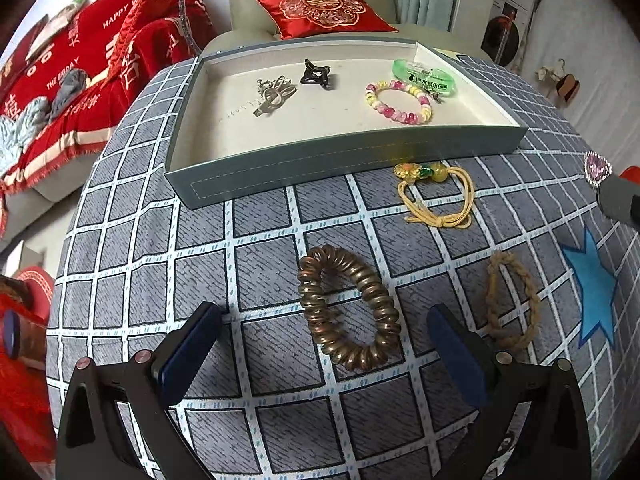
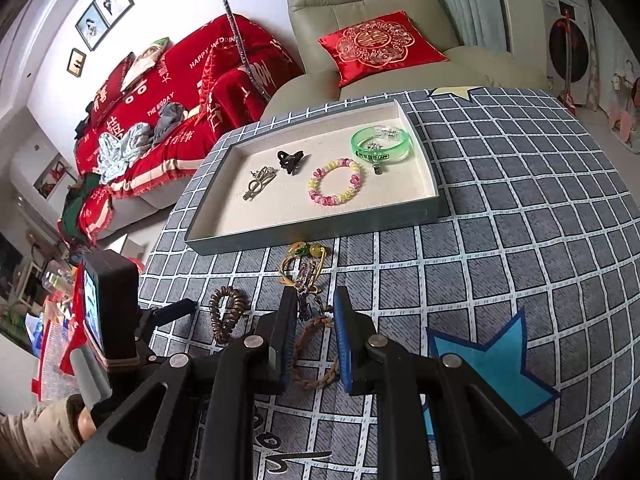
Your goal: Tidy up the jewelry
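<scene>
My left gripper (image 1: pixel 324 314) is open and hangs low over the checked cloth, its blue pads either side of a brown spiral hair tie (image 1: pixel 348 308). Right of it lie a braided rope bracelet (image 1: pixel 512 304) and a yellow elastic tie with beads (image 1: pixel 436 196). The grey tray (image 1: pixel 320 164) behind them holds a silver clip (image 1: pixel 274 96), a black claw clip (image 1: pixel 316 74), a pink-yellow bead bracelet (image 1: pixel 400 102) and a green bangle (image 1: pixel 424 76). My right gripper (image 2: pixel 316 300) is shut on a pink gem piece (image 2: pixel 305 278), held above the cloth near the tray's front wall (image 2: pixel 320 232).
A blue star patch (image 2: pixel 492 364) marks the cloth at the right. Beyond the table stand an armchair with a red cushion (image 2: pixel 380 46) and a sofa under a red blanket (image 2: pixel 172 92). A person's sleeve (image 2: pixel 32 436) shows at the lower left.
</scene>
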A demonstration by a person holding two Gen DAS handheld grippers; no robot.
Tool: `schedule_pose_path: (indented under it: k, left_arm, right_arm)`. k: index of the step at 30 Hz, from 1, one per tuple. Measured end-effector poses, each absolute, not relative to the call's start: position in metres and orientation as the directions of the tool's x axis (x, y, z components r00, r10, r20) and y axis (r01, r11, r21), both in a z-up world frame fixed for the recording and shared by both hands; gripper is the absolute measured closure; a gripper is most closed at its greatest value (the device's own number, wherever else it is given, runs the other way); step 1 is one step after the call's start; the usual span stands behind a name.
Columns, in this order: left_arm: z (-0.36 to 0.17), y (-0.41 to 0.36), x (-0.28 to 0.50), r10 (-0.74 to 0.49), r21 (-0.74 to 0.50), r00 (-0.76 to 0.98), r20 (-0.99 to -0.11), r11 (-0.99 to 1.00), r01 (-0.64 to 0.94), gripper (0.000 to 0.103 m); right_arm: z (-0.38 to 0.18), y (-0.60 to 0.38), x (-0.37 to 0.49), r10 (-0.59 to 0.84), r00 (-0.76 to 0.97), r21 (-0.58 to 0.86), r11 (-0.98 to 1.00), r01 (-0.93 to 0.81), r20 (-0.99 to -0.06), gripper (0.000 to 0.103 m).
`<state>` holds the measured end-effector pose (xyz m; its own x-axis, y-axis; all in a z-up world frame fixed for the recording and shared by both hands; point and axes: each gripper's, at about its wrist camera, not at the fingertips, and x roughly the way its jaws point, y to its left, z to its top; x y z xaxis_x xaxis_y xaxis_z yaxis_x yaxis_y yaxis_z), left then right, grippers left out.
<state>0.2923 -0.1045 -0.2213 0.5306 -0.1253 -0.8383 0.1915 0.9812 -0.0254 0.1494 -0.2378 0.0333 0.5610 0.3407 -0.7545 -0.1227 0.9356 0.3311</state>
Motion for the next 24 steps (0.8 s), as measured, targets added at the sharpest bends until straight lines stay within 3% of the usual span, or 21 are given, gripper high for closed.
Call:
schedule_pose_path:
  k: [4, 9, 11, 12, 13, 24]
  left_arm:
    - [-0.232, -0.110, 0.296, -0.134, -0.031, 0.543, -0.829, 0.981, 0.194, 0.000]
    - [-0.240, -0.118, 0.296, -0.153, -0.029, 0.559, -0.815, 0.974, 0.223, 0.031]
    - [-0.241, -0.120, 0.294, -0.162, -0.027, 0.564, -0.810, 0.970, 0.240, 0.055]
    - [-0.243, -0.121, 0.295, -0.166, -0.027, 0.563, -0.810, 0.969, 0.247, 0.056]
    - [-0.243, -0.123, 0.294, -0.169, -0.028, 0.563, -0.809, 0.968, 0.250, 0.063]
    - [-0.231, -0.113, 0.280, -0.212, -0.057, 0.573, -0.792, 0.960, 0.276, 0.066]
  right_arm:
    - [0.031, -0.236, 0.152, 0.337, 0.557, 0.326, 0.937, -0.123, -0.759, 0.083]
    - [0.030, -0.233, 0.154, 0.338, 0.556, 0.328, 0.937, -0.122, -0.759, 0.083]
    - [0.030, -0.232, 0.154, 0.338, 0.555, 0.325, 0.937, -0.126, -0.760, 0.083]
    - [0.030, -0.231, 0.154, 0.338, 0.556, 0.324, 0.937, -0.127, -0.760, 0.083]
    - [0.030, -0.231, 0.154, 0.339, 0.557, 0.325, 0.937, -0.127, -0.759, 0.083]
    - [0.036, -0.236, 0.160, 0.339, 0.566, 0.332, 0.936, -0.119, -0.751, 0.083]
